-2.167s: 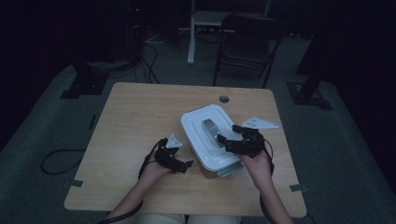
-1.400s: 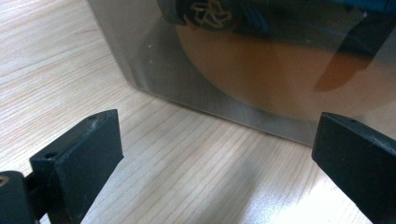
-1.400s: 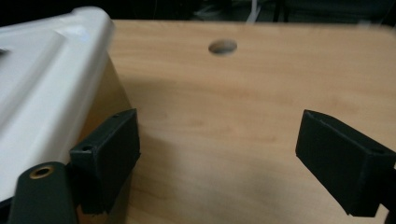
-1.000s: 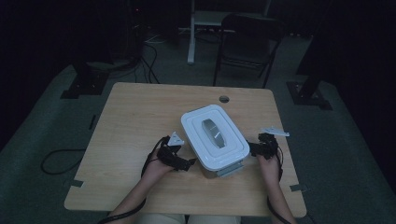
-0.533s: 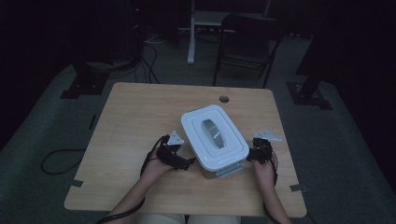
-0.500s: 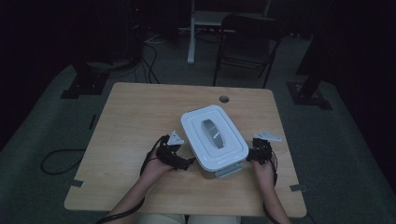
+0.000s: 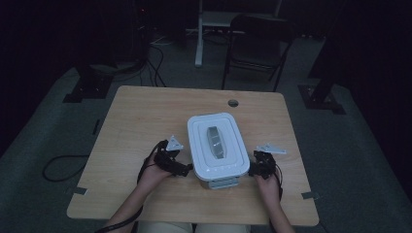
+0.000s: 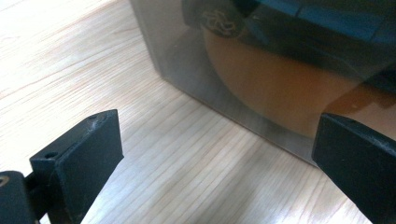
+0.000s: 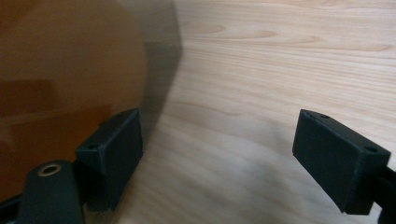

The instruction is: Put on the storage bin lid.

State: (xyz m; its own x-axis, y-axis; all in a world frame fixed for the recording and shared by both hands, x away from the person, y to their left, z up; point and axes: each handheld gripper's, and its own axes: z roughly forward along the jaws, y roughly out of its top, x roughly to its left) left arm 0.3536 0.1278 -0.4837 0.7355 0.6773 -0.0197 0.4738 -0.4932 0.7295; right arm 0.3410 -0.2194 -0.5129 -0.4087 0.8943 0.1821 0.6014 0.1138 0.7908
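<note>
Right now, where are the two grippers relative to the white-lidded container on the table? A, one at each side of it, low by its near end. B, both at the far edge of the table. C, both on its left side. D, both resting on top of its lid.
A: in the high view the left gripper sits at the left side of the container and the right gripper at its right side, both beside its near end.

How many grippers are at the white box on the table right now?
2. The left gripper is at the near left side of the white box, the right gripper at its near right side. Both have open jaws.
</note>
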